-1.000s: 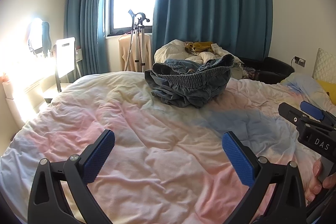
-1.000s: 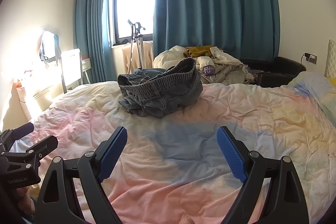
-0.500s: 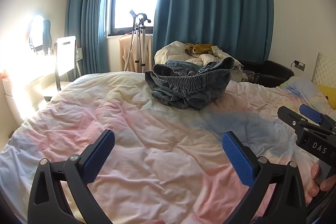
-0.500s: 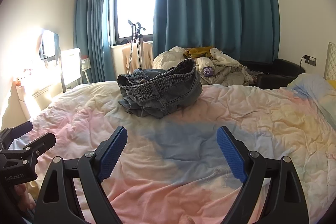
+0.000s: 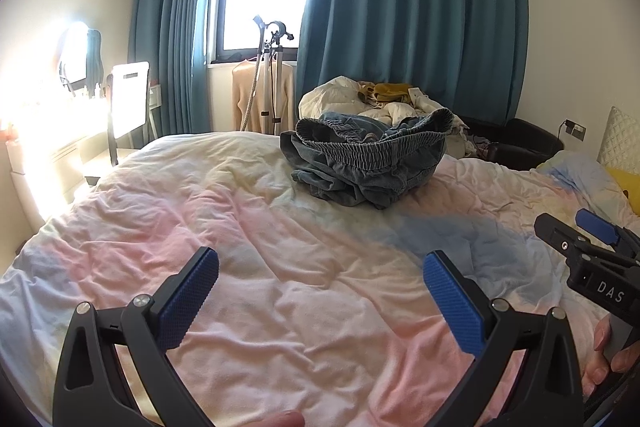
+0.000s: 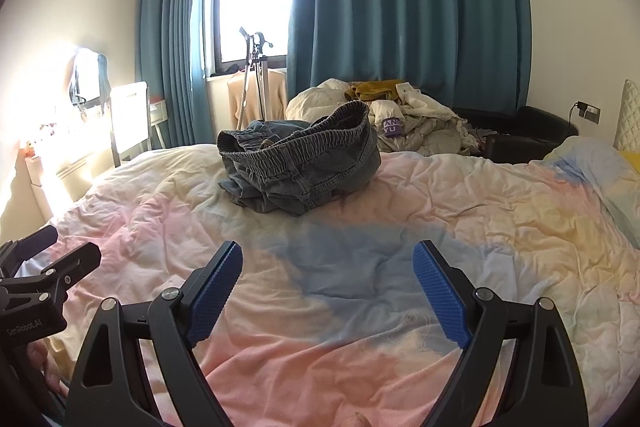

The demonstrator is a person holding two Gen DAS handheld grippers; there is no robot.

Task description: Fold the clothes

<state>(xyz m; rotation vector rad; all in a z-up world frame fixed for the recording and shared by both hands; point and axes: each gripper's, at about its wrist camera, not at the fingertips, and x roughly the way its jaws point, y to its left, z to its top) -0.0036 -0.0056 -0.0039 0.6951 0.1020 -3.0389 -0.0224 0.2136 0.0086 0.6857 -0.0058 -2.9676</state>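
A crumpled pair of grey-blue denim shorts [image 5: 366, 159] [image 6: 298, 163] with an elastic waistband lies in a heap on the far half of the bed. My left gripper [image 5: 320, 269] is open above the near part of the pastel duvet, well short of the shorts, with nothing between its blue pads. My right gripper [image 6: 328, 261] is open too and holds nothing. It hovers beside the left one, also short of the shorts. Each gripper shows at the edge of the other's view.
The pink, blue and yellow duvet [image 5: 280, 267] [image 6: 460, 227] covers the bed. A pile of other laundry [image 6: 400, 115] lies behind the shorts. A tripod [image 5: 272, 75], a chair [image 5: 128, 103] and teal curtains [image 6: 400, 7] stand beyond. Pillows [image 6: 596, 167] lie at right.
Both grippers have shifted only slightly; the left view has tilted up a little. The shorts have not moved and both grippers stay open.
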